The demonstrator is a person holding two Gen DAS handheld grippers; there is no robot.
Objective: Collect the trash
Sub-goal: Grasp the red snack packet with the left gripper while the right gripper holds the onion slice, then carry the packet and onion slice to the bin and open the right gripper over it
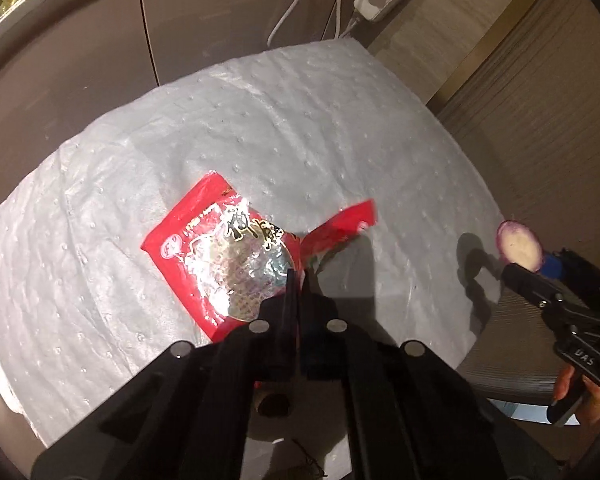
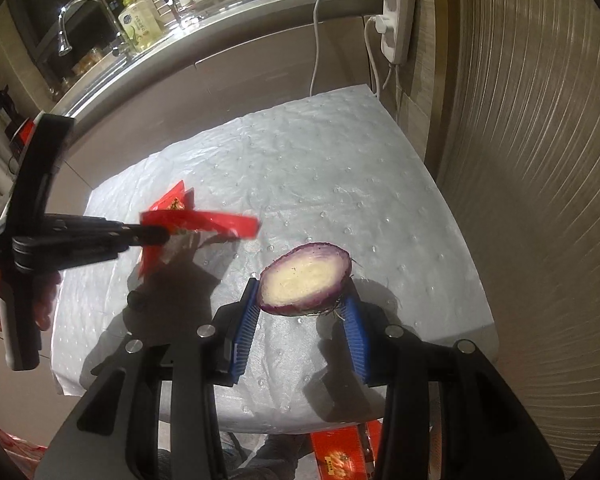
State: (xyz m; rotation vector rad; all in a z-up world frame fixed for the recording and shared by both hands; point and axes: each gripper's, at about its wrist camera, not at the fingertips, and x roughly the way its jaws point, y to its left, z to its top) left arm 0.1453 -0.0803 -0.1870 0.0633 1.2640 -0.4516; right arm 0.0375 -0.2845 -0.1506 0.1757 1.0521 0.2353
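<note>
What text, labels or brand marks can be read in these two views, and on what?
"UAS": white letters on the right tool's black handle, seen upside down in the left wrist view.
Red snack wrapper, held by the left tool: dark script and a white logo, not legible.
Soap bottle label: too small.
Red packet below the table: blurred.

Warm dim light, hard shadows (fisheye-warped edges)

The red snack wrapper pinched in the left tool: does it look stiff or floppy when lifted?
Probably floppy: the red snack wrapper bends and hangs around the left tool instead of holding flat. Likely light, since a thin edge pinch carries it. Its glossy film may slip.
</note>
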